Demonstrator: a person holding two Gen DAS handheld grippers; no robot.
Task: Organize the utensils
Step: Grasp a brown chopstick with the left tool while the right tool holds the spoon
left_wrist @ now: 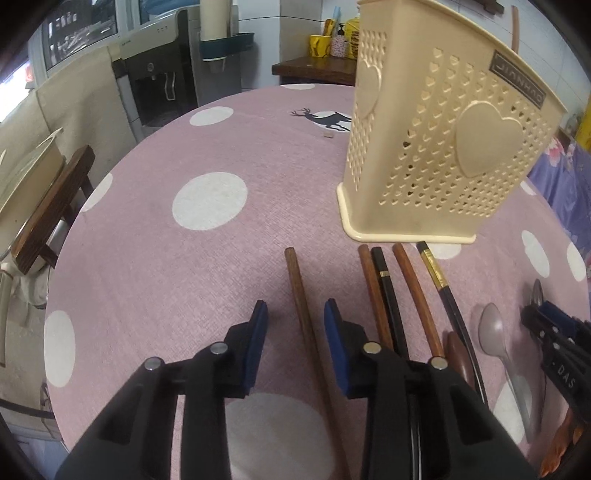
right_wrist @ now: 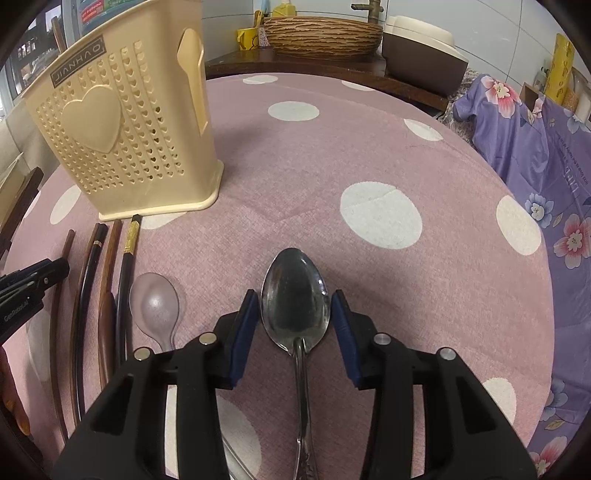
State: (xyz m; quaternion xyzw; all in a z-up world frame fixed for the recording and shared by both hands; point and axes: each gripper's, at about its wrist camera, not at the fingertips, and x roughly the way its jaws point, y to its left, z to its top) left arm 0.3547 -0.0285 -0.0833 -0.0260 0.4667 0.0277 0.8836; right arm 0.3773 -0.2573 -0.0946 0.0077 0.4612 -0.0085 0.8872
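A cream perforated utensil holder (left_wrist: 439,144) stands upright on the round pink table; it also shows in the right wrist view (right_wrist: 122,125). My left gripper (left_wrist: 295,314) is open, its jaws on either side of a brown wooden chopstick (left_wrist: 301,299) lying on the cloth. Several more brown and black chopsticks (left_wrist: 391,295) lie to its right, also in the right wrist view (right_wrist: 92,280). My right gripper (right_wrist: 295,306) is open around the bowl of a metal spoon (right_wrist: 295,299), which lies flat. A clear plastic spoon (right_wrist: 155,306) lies left of it, also in the left wrist view (left_wrist: 493,328).
The pink polka-dot tablecloth (right_wrist: 369,155) covers the table. A wooden chair (left_wrist: 48,218) stands at the left edge. A purple floral cloth (right_wrist: 546,177) lies to the right. A woven basket (right_wrist: 321,35) and a cooker (right_wrist: 421,55) sit on a sideboard behind.
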